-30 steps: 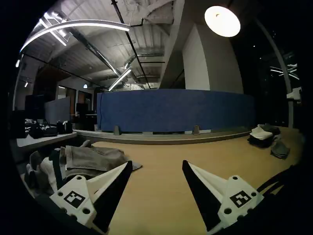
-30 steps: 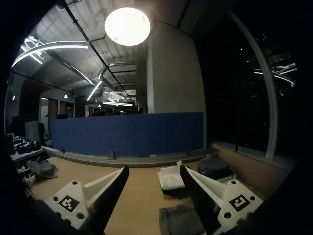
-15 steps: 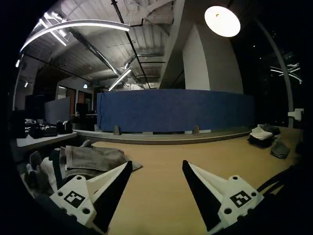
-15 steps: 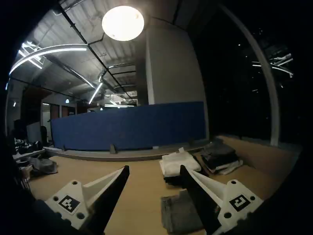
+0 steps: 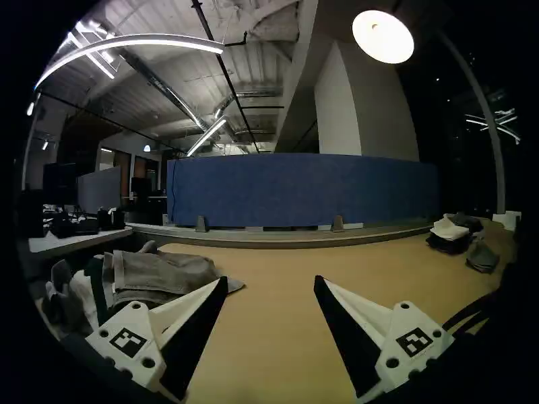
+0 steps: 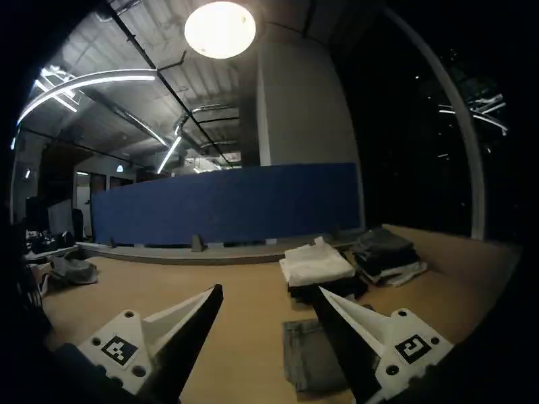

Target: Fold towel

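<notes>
Towel (image 6: pixel 303 353), grey and flat on the table (image 6: pixel 249 316), sits by the right gripper (image 6: pixel 268 288), its far side hidden behind one finger and its near end cut off. More of it shows than a second ago. Its long axis runs away from the camera. Right gripper and left gripper (image 5: pixel 270 277) are both spread, holding nothing

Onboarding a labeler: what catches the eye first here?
A long blue fabric partition spans the far edge of the tan wooden table, under a round glowing ceiling lamp. A heap of unfolded grey and white towels lies by the open left gripper; folded towel stacks, one white-topped, sit beyond the open right gripper.
</notes>
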